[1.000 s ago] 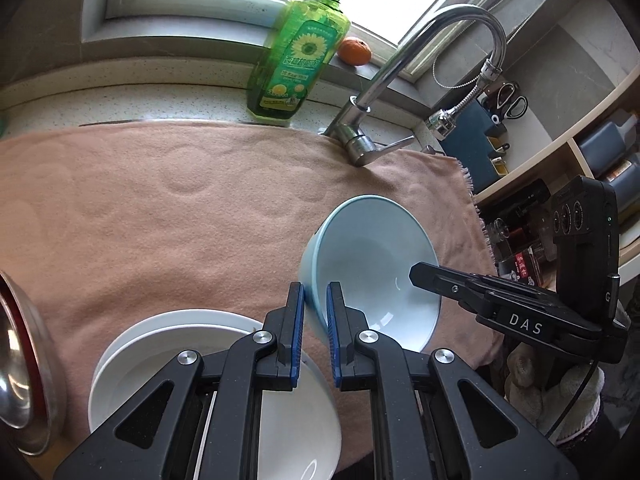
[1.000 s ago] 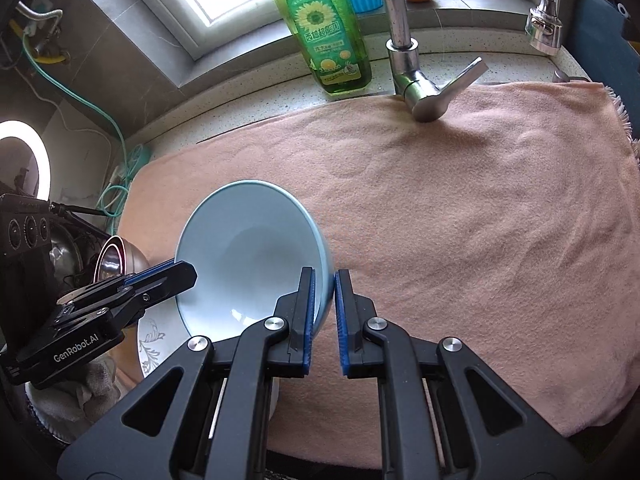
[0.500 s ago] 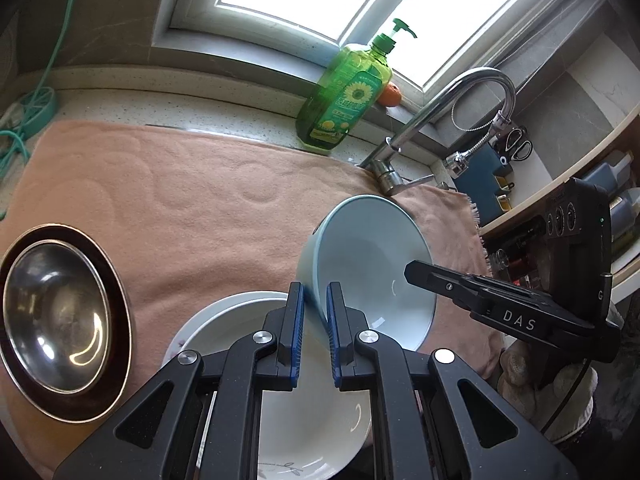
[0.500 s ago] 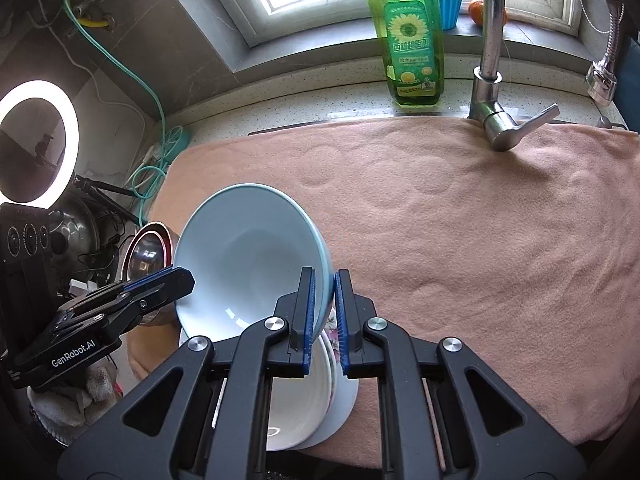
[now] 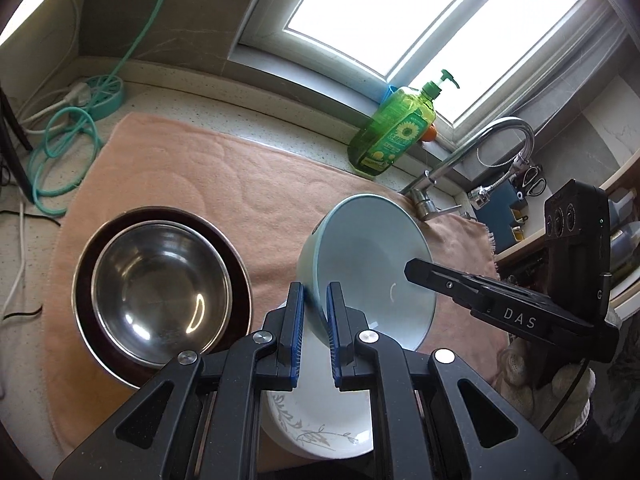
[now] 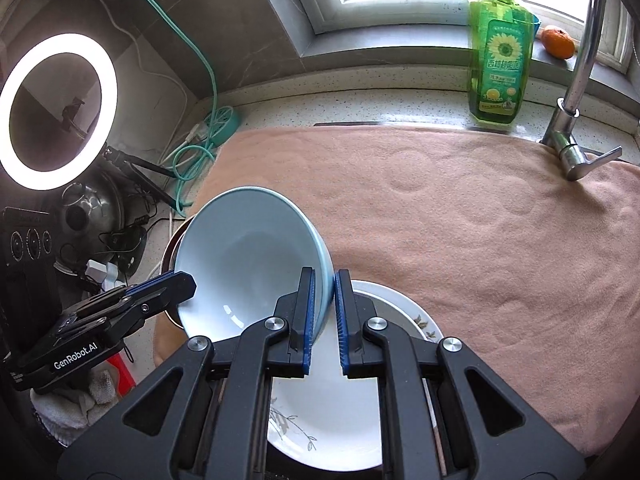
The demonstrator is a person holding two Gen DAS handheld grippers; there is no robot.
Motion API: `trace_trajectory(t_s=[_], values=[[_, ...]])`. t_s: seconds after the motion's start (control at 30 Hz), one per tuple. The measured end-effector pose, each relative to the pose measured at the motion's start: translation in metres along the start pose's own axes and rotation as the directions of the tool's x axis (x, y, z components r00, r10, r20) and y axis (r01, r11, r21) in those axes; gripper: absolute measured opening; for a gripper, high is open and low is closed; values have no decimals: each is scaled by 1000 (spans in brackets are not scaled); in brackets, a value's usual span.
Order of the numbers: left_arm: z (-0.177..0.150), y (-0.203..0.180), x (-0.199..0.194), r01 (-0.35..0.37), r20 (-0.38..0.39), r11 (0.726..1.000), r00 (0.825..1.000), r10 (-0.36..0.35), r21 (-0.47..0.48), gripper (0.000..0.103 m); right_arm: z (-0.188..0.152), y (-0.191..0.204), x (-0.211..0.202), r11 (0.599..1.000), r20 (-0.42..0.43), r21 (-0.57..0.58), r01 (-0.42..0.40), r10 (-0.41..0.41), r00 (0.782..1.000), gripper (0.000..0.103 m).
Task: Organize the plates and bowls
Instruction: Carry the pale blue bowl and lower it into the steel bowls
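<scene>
Both grippers hold one light blue bowl (image 5: 372,264) by opposite rims, lifted and tilted above the towel. My left gripper (image 5: 314,300) is shut on its left rim. My right gripper (image 6: 324,288) is shut on its right rim; the bowl shows in the right wrist view (image 6: 248,260). Below the bowl lies a white plate with a leaf pattern (image 5: 316,436), which also shows in the right wrist view (image 6: 332,424). A steel bowl (image 5: 160,288) sits in a dark-rimmed plate (image 5: 236,256) at the left.
A peach towel (image 6: 460,220) covers the counter. A green soap bottle (image 6: 500,68), a faucet (image 6: 572,120) and an orange (image 6: 558,42) stand at the back. Teal cable (image 5: 60,148) lies at the left. A ring light (image 6: 56,112) glows at far left.
Both grippers have raised the blue bowl and carried it leftward and back. The steel bowl and the patterned plate have come further into view below.
</scene>
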State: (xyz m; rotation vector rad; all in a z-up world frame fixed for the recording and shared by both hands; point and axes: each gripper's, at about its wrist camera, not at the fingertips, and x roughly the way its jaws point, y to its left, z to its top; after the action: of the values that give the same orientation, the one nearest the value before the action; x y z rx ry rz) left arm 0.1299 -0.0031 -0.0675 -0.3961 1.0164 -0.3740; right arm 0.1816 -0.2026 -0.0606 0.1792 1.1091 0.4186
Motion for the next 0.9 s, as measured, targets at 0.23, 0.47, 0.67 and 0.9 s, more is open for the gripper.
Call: trace_trajectory(t_s=[0.23, 0.47, 0.67, 0.9], values=[[-2, 34, -24, -29, 37, 998, 999, 31, -53, 10, 5, 39, 20, 998, -22, -56, -22, 21, 1000, 10], [-1, 62, -39, -60, 61, 993, 996, 66, -102, 10, 10, 69, 42, 995, -53, -92, -46, 42, 998, 10], [-1, 86, -41, -92, 57, 986, 993, 101, -141, 10, 11, 91, 64, 992, -79, -117, -55, 45, 996, 10], [-3, 103, -40, -115, 42, 980, 991, 123, -164, 10, 10, 104, 84, 990, -108, -128, -55, 41, 993, 10]])
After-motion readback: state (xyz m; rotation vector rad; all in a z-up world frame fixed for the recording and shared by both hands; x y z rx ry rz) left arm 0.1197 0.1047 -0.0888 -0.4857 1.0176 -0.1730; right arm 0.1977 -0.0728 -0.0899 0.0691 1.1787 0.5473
